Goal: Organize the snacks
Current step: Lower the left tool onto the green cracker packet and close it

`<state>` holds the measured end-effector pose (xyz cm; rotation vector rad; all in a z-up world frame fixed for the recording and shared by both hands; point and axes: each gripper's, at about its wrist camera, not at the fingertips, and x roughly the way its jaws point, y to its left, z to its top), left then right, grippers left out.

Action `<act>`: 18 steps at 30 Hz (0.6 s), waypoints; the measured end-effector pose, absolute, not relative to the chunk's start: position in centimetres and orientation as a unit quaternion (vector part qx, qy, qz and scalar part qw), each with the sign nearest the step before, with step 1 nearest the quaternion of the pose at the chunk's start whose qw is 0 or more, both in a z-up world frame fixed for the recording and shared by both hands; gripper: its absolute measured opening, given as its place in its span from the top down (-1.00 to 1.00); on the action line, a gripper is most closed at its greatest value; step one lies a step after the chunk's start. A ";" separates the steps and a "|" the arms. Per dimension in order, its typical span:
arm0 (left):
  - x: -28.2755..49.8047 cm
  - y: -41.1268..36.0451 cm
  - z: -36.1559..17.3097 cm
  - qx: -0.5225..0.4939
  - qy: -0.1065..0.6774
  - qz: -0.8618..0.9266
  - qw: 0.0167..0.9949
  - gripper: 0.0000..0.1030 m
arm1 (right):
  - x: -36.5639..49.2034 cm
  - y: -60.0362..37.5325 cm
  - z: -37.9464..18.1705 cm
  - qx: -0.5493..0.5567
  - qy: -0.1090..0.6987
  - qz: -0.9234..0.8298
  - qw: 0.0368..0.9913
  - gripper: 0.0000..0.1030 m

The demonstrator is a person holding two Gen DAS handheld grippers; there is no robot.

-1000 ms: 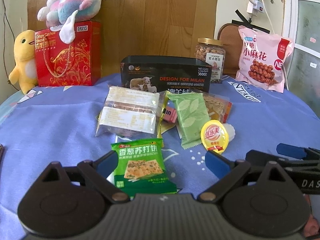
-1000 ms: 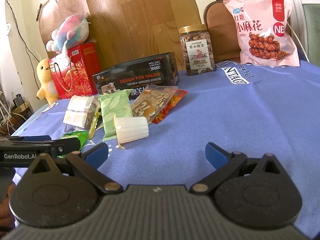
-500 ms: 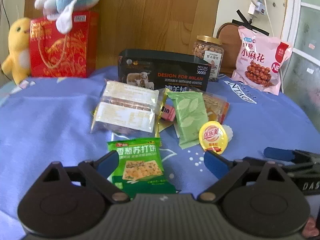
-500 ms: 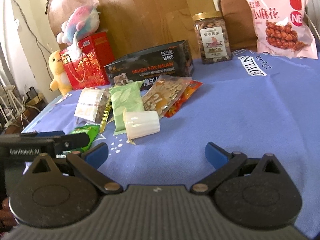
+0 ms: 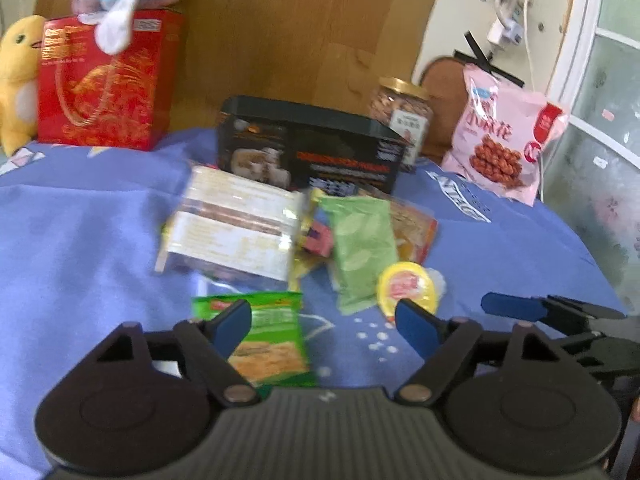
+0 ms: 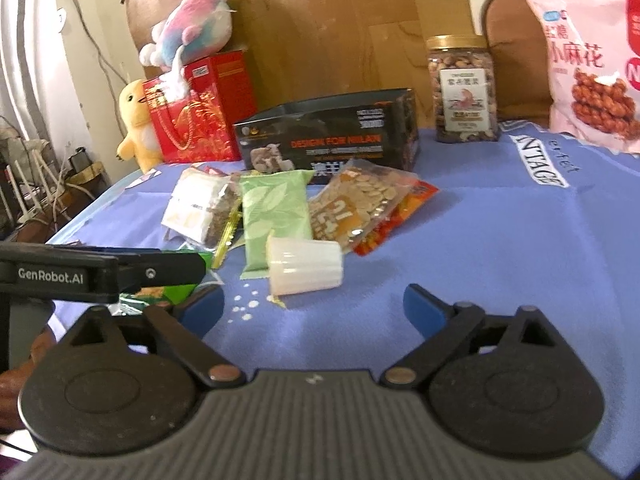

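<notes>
Blue cloth [image 6: 500,240] is covering the table and the loose snacks are sitting in a cluster mid-table, in front of the black box [image 6: 332,142]. I'm holding my left gripper [image 5: 323,318] low over the near edge of the pile; its jaws have just been closing in but are still standing apart, pads not pressing anything. Green cracker packet [image 5: 267,338] is lying flat between them, nearer the left pad. Yellow-lidded jelly cup [image 5: 408,287] is lying on its side just beyond the right pad, touching the pale green packet [image 5: 362,246]. Clear wrapped bar pack [image 5: 234,224] is sitting left of that; left view is blurred so print is unreadable.

My right gripper [image 6: 314,308] is also narrowing but still apart, nothing between the pads, only bare cloth. Jelly cup is just ahead of it, slightly left. Clear bag of flat nuts or chips [image 6: 360,204] is overlapping an orange packet behind the cup. Nut jar [image 6: 464,88], pink bag [image 6: 588,68], red box [image 6: 200,110] are standing at the back
</notes>
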<state>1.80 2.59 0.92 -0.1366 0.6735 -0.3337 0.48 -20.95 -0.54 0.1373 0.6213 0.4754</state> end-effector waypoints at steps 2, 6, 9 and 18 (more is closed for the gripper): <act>1.6 4.4 1.0 -0.078 0.327 -0.154 0.929 -0.58 | 0.4 -20.2 -0.4 0.061 0.299 0.264 0.915 -0.55; 1.5 8.2 0.5 -0.117 0.333 -0.125 0.927 -0.57 | -0.1 -17.8 -0.1 0.032 0.295 0.325 0.898 -0.39; 1.9 9.8 -0.1 -0.151 0.343 -0.124 0.919 -0.57 | -0.2 -15.6 -0.2 0.000 0.300 0.351 0.887 -0.40; 2.7 9.0 -1.5 -0.162 0.350 -0.159 0.909 -0.57 | -0.1 -11.1 -0.8 -0.078 0.310 0.391 0.863 -0.42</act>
